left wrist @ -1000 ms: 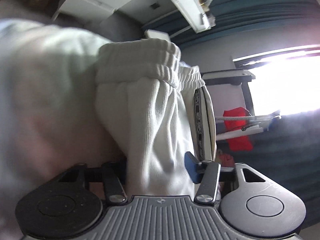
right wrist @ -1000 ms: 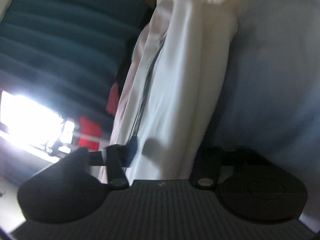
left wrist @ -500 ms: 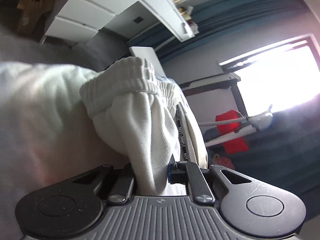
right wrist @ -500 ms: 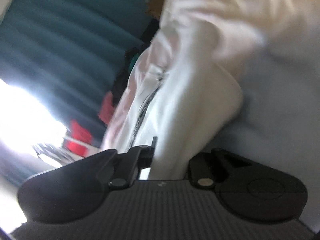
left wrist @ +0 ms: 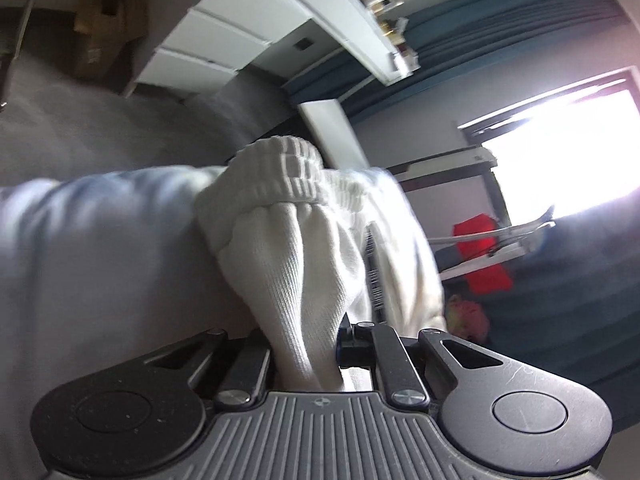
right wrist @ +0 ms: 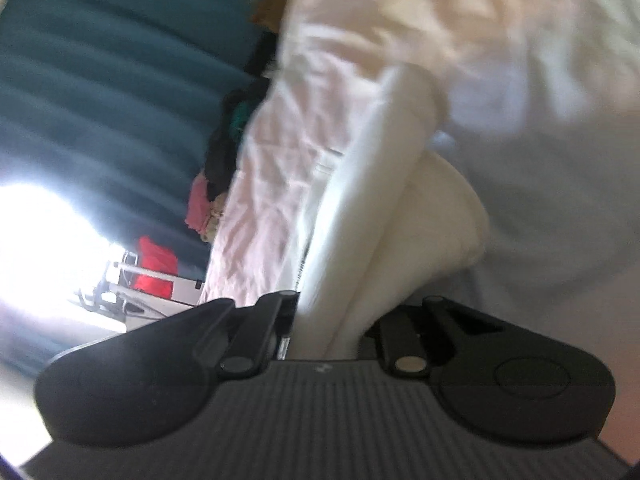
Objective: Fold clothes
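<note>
Both tongs pinch the white pants [left wrist: 304,264] — left gripper [left wrist: 306,354] near the ribbed waistband [left wrist: 280,168], right gripper [right wrist: 326,332] lower. Garment hangs lifted between them, lengthwise, over the pink bedsheet [right wrist: 272,168].

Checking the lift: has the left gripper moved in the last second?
Yes. The left gripper, shut on the white garment, has tilted: the white cabinet and window slid lower in its view.
</note>
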The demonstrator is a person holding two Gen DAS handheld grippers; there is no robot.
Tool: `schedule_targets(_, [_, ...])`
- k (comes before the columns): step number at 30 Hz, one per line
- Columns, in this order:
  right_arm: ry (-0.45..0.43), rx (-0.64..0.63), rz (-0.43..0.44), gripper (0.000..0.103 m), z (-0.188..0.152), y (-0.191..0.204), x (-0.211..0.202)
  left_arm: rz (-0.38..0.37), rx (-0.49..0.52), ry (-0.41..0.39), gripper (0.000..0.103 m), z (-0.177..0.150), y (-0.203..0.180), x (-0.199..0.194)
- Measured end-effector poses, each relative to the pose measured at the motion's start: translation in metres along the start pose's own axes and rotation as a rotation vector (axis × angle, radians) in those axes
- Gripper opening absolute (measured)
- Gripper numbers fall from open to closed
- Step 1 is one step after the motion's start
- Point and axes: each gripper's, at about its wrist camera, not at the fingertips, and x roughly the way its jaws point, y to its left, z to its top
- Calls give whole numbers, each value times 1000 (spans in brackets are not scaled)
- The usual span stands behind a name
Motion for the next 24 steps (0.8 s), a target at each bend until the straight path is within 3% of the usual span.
schedule_targets(6, [-5, 90, 40, 20, 5, -22, 0, 130, 167, 31, 20, -3, -10, 2])
schedule_targets(8, [-6, 121, 54, 42, 7, -30, 0, 161, 227, 24, 32, -8, -18, 0])
schedule_targets(9, [-7, 136, 60, 63, 8, -34, 0, 168, 251, 32, 37, -12, -21, 0])
schedule_targets(10, [-8, 151, 67, 73, 9, -37, 0, 173, 274, 41, 44, -15, -25, 1])
schedule_targets(14, [-11, 211, 94, 73, 13, -52, 1, 227, 362, 29, 59, -30, -34, -14])
schedule_targets(18, [-72, 195, 86, 73, 22, -53, 5, 236, 464, -5, 65, -53, -45, -36])
schedule_targets(21, [-125, 211, 99, 73, 22, -56, 2, 203, 527, -54, 67, -70, -61, -51])
schedule_targets(24, [-126, 193, 75, 73, 27, -58, 7, 137, 592, -115, 72, -92, -78, -67])
